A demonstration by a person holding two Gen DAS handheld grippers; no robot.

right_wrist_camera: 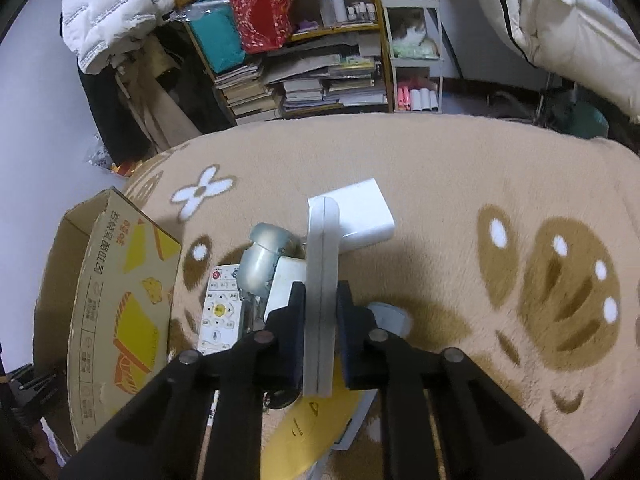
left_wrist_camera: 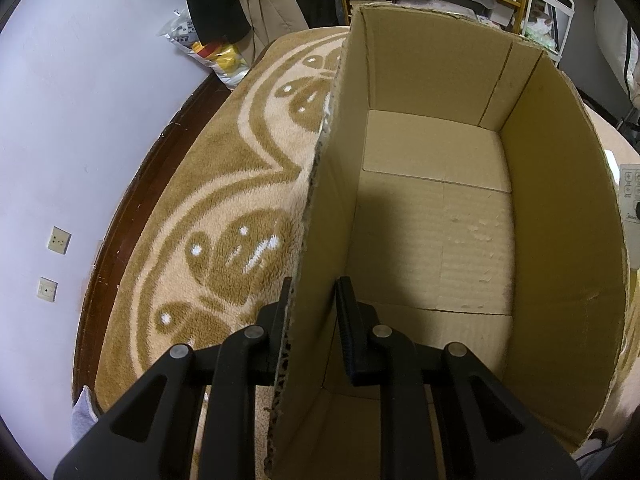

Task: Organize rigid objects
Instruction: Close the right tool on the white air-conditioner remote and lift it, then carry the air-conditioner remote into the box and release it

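Note:
My left gripper (left_wrist_camera: 312, 292) is shut on the left wall of an open cardboard box (left_wrist_camera: 436, 216), one finger outside and one inside; nothing lies on the box's floor. My right gripper (right_wrist_camera: 320, 300) is shut on a long white slab-shaped device (right_wrist_camera: 322, 280), held edge-up above a pile on the carpet. The pile holds a white remote (right_wrist_camera: 218, 312), a silver rounded gadget (right_wrist_camera: 262, 260), a white rectangular block (right_wrist_camera: 366, 216) and a yellow flat item (right_wrist_camera: 308, 432). The same box (right_wrist_camera: 120, 304), printed with yellow cheese pictures, stands left of the pile.
Everything sits on a tan patterned carpet (right_wrist_camera: 460, 184). A white remote-like panel (left_wrist_camera: 630, 196) lies right of the box. Cluttered shelves with books and bags (right_wrist_camera: 304, 72) stand behind, a white wall (left_wrist_camera: 80, 120) to the left, and a plastic bag (left_wrist_camera: 212, 56) by it.

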